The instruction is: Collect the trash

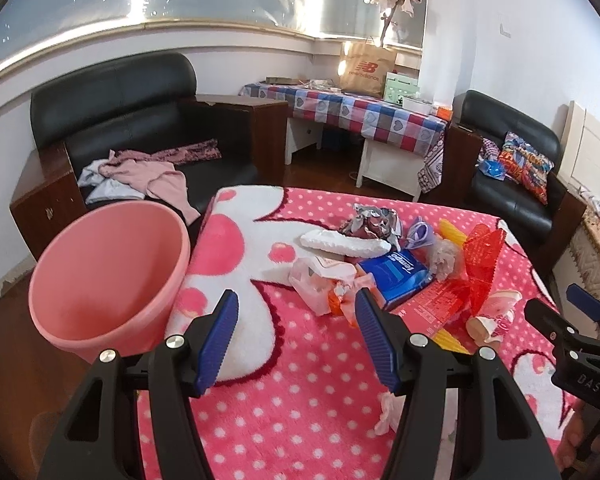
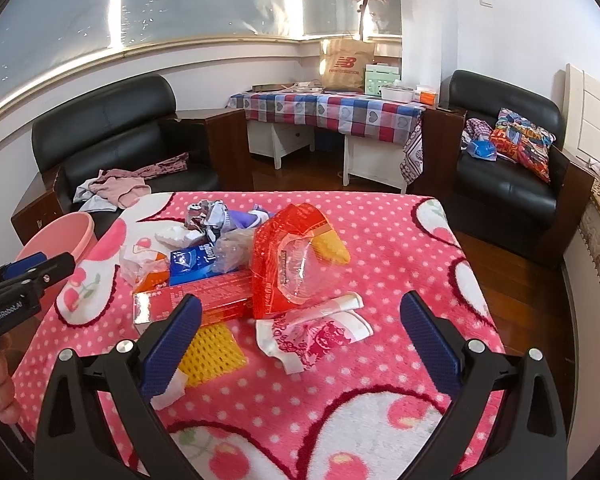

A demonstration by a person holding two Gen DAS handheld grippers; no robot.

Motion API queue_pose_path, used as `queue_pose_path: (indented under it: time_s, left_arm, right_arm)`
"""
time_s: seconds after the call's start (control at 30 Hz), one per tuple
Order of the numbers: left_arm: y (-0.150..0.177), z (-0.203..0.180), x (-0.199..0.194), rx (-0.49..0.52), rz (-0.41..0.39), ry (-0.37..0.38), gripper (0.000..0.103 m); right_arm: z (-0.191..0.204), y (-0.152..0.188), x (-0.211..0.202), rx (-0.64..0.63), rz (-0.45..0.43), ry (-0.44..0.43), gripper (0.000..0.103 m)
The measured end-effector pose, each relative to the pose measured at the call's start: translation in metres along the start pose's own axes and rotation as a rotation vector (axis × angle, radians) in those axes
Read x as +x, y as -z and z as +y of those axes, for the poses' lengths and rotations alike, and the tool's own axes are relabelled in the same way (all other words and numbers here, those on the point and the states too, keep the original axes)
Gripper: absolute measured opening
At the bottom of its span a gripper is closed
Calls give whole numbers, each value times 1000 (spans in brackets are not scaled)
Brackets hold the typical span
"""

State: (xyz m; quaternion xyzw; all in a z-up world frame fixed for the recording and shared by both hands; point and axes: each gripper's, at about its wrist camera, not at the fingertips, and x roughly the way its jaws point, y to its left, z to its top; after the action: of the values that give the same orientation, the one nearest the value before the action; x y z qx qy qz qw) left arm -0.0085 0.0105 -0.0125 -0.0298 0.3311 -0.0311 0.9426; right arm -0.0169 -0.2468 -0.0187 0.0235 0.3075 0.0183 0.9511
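Note:
A pile of trash lies on the pink dotted blanket [image 1: 300,420]: a blue tissue pack [image 1: 396,276], a white wrapper [image 1: 320,280], a red plastic bag [image 2: 288,260], a red box [image 2: 196,300], a crushed paper cup [image 2: 320,328], a yellow net [image 2: 212,352]. A pink bin [image 1: 108,276] stands at the blanket's left edge. My left gripper [image 1: 296,312] is open and empty, just short of the white wrapper. My right gripper [image 2: 300,320] is open and empty, jaws either side of the paper cup, above it.
A black armchair with clothes [image 1: 140,168] stands behind the bin. A second black armchair [image 2: 508,176] with a cushion is at the right. A table with a checked cloth [image 2: 324,108] stands by the far wall. Wooden floor shows right of the blanket.

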Motion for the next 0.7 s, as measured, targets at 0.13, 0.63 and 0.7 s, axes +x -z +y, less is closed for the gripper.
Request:
queue_pose_path:
  time_s: [0.13, 0.63, 0.7]
  left_arm:
    - [3, 1, 0, -7, 26, 53, 60]
    - [30, -26, -9, 99, 96, 292, 60]
    - [35, -33, -9, 129, 107, 305, 60]
  right_arm:
    - [-6, 3, -4, 13, 1, 9, 100]
    - [-19, 18, -5, 25, 26, -12, 100]
    - [-21, 20, -4, 31, 30, -19, 100]
